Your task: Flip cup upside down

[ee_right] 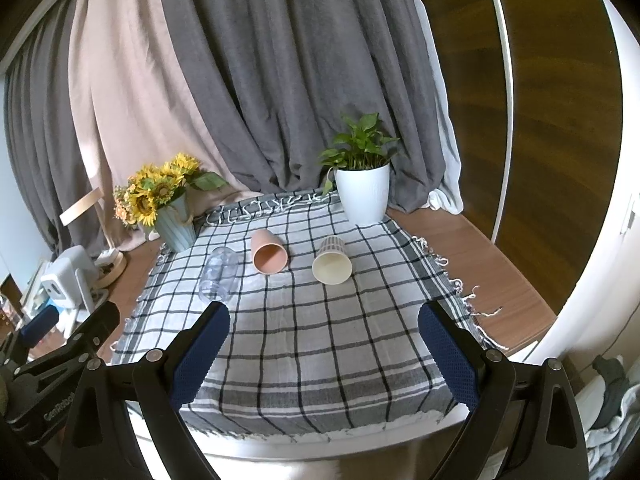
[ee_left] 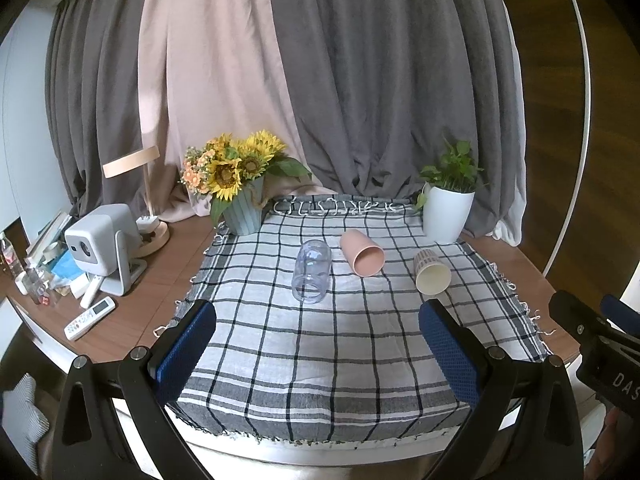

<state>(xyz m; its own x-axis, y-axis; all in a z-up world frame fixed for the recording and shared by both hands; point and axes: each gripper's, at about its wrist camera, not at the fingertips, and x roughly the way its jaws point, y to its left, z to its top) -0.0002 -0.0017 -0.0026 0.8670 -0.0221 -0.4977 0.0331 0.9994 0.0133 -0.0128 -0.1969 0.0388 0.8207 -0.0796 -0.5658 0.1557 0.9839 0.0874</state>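
Three cups lie on their sides mid-cloth, mouths toward the near edge: a clear plastic cup (ee_left: 311, 276), a pink cup (ee_left: 362, 253) and a cream paper cup (ee_left: 431, 272) with a striped wall. The left gripper (ee_left: 318, 334) and right gripper (ee_right: 323, 338) both hover spread wide and empty over the checked cloth's (ee_left: 320, 364) near edge.

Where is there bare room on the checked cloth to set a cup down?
The near half of the checked cloth, between the three lying cups and the front edge, is bare. The far half is crowded: clear cup, pink cup, paper cup, then sunflower pot and white planter.
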